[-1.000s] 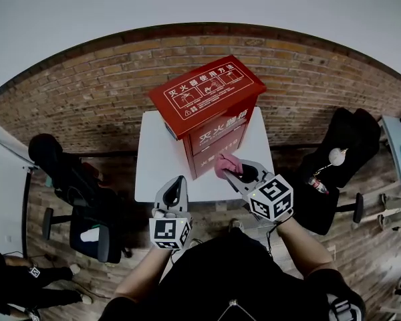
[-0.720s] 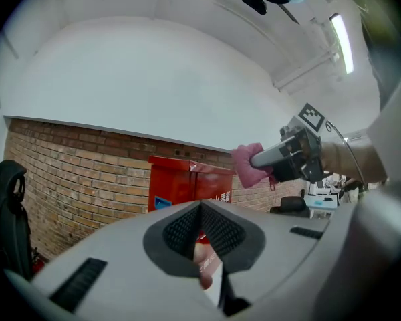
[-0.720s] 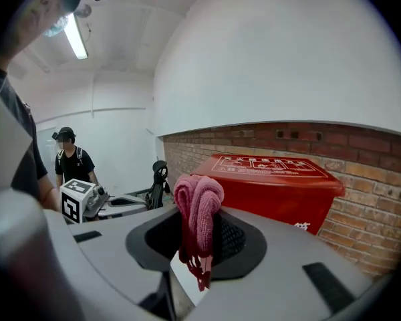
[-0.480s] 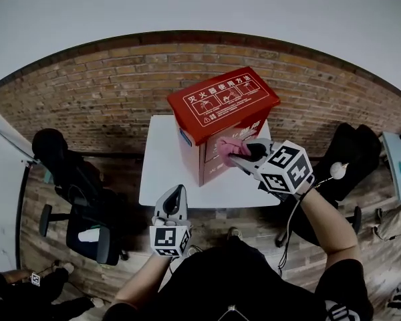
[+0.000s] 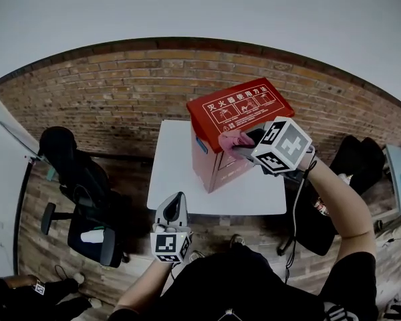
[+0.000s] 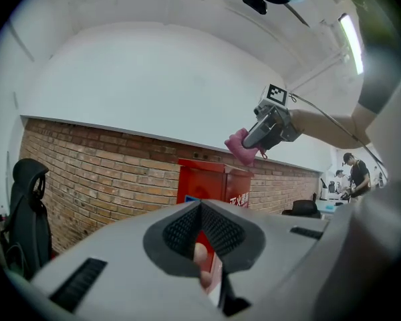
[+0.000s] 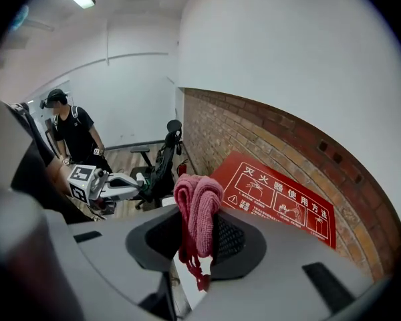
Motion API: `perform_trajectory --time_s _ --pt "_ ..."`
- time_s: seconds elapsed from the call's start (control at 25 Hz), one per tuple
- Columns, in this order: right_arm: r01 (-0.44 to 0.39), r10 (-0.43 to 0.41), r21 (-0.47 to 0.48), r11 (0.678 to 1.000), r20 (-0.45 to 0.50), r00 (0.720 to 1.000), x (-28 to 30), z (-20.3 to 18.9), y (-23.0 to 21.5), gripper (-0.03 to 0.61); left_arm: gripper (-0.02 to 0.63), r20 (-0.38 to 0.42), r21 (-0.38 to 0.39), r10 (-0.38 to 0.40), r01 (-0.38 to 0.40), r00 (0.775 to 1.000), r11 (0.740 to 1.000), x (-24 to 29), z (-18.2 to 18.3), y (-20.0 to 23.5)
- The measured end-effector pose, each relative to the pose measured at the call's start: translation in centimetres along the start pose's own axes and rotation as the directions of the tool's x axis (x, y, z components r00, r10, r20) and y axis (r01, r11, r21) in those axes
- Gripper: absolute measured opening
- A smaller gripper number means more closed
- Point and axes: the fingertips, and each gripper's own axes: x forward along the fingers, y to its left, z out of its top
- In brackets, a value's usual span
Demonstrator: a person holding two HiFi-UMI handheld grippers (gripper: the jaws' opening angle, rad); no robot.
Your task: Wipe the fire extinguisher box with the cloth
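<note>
The right hand-held gripper (image 5: 246, 144), squeezing the pink cloth (image 5: 228, 140) by the red box's (image 5: 244, 104) top edge on the worktop (image 5: 174, 172), should press softly and rub slowly across; the left hand-held gripper (image 5: 176, 200) is closed and empty.

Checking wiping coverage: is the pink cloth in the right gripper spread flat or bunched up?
Bunched up. The pink cloth stands as a doubled-over wad pinched in the right gripper, with none of it spread flat.
</note>
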Motion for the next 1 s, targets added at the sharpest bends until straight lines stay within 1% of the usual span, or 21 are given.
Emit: perform_trajectory --time_s 0.2,0.28,0.36,0.4,0.44,0.48,0.56,0.6,0.72,0.84,0.88,0.92,1.0 --pt "-0.033 0.029 -0.041 0.999 -0.094 0.995 1.6 1.1 0.0 0.104 0.029 0.002 -0.004 0.019 -0.019 1.000 1.000 -0.7 0.2 1.6" --pt "-0.032 0.022 -0.070 0.997 -0.139 0.990 2.2 1.3 -0.2 0.106 0.029 -0.001 -0.006 0.027 -0.027 1.000 1.000 -1.0 0.1 2.2" --pt "-0.009 -0.015 -0.136 0.991 -0.171 0.985 2.7 1.7 -0.6 0.104 0.029 0.006 -0.007 0.039 -0.039 0.999 0.999 -1.3 0.2 2.8" --pt "0.013 -0.048 -0.197 0.980 -0.178 0.983 2.8 2.0 -0.8 0.106 0.029 0.007 -0.009 0.045 -0.045 0.999 0.999 -1.5 0.2 3.1" --pt "0.040 -0.093 -0.277 0.960 -0.178 0.980 2.9 2.4 -1.0 0.106 0.029 0.003 -0.011 0.050 -0.050 0.999 0.999 -1.7 0.2 3.3" --pt "0.072 -0.144 -0.367 0.928 -0.173 0.974 3.0 2.8 -1.1 0.104 0.029 -0.001 -0.013 0.054 -0.054 0.999 0.998 -1.9 0.1 3.6" --pt "0.126 -0.236 -0.523 0.843 -0.149 0.960 3.2 3.2 -1.2 0.106 0.029 0.003 -0.014 0.065 -0.065 0.998 0.998 -2.2 0.1 4.2" --pt "0.141 -0.263 -0.574 0.807 -0.135 0.955 3.5 3.3 -1.0 0.104 0.029 0.005 -0.015 0.071 -0.071 0.997 0.997 -2.4 0.1 4.5" --pt "0.148 -0.297 -0.671 0.726 -0.112 0.948 4.4 2.8 0.1 0.106 0.029 0.002 -0.019 0.085 -0.085 0.996 0.996 -2.7 -0.3 5.1" --pt "0.166 -0.346 -0.761 0.627 -0.081 0.935 5.0 2.2 0.7 0.104 0.029 0.000 -0.019 0.089 -0.089 0.996 0.996 -2.4 -0.4 5.2" --pt "0.174 -0.357 -0.780 0.600 -0.066 0.932 5.1 2.2 0.7 0.104 0.029 0.001 -0.018 0.089 -0.089 0.996 0.996 -2.1 -0.3 5.1" --pt "0.181 -0.362 -0.793 0.581 -0.053 0.931 5.1 2.1 0.7 0.104 0.029 0.002 -0.016 0.088 -0.088 0.996 0.996 -1.8 -0.1 4.9" --pt "0.188 -0.364 -0.809 0.557 -0.034 0.931 5.0 1.9 0.5 0.104 0.029 0.005 -0.013 0.089 -0.089 0.996 0.996 -1.2 0.1 4.4"
